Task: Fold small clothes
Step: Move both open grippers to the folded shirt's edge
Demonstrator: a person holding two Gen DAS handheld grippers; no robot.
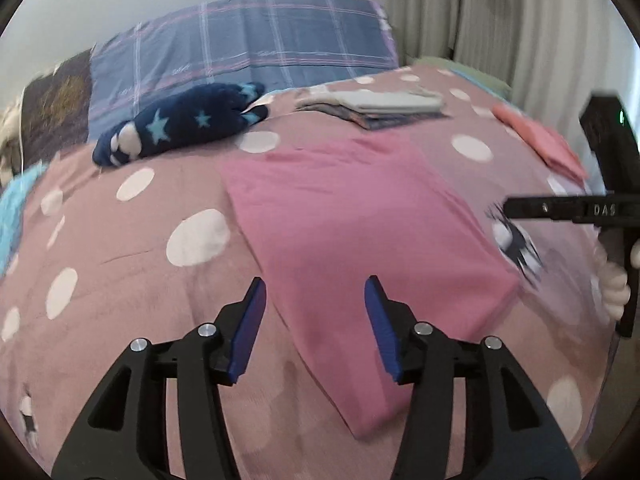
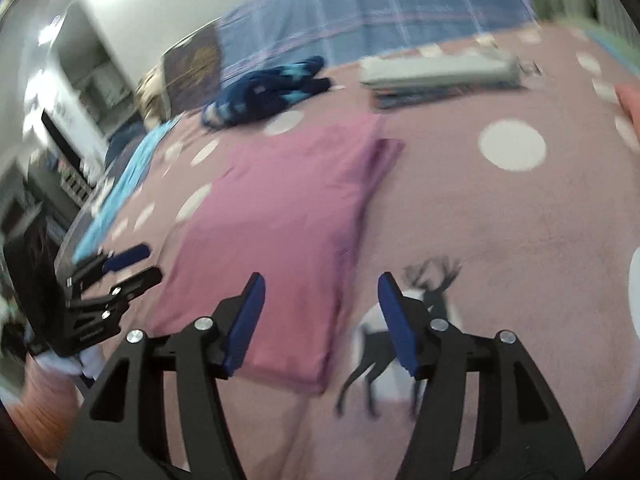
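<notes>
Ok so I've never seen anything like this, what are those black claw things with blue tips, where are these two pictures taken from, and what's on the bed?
They are handheld grippers, one in each of a person's hands, not a robot arm. Each carries a camera looking forward along its two blue-padded fingers. One picture comes from the left gripper, the other from the right gripper. Both are open and hold nothing.

Below them is a bed under a dusty pink blanket with white dots. A pink garment, already folded into a flat rectangle, lies on it. Farther back are a navy plush with light blue stars, a small stack of folded clothes and a plaid pillow.
</notes>
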